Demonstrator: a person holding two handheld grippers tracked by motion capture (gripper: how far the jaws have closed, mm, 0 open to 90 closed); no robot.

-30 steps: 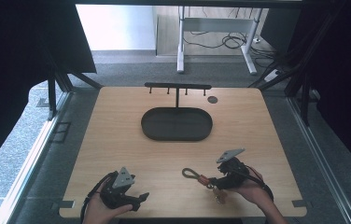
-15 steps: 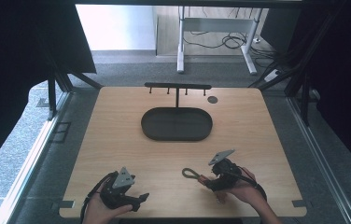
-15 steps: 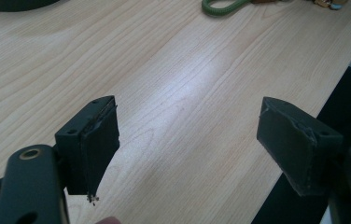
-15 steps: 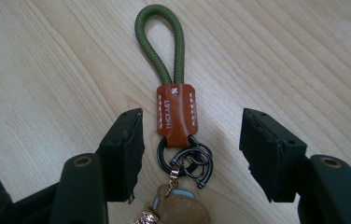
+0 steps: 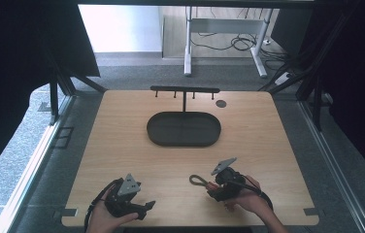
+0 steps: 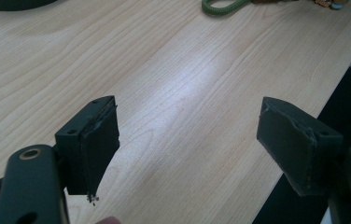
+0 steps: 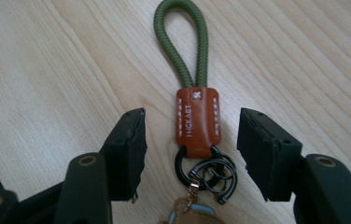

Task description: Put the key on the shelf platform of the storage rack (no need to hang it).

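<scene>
Olive-green cord key fob with brown leather tab and black metal rings (image 7: 196, 122) flat on table, between right gripper (image 7: 191, 140) jaws, just closing, not yet touching; unlifted; left gripper (image 6: 187, 140) agape, idle.

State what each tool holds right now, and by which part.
Nothing is held. The right tool straddles the keychain's brown leather tab, jaws closing but clear of it. The left tool is open over bare table.
</scene>
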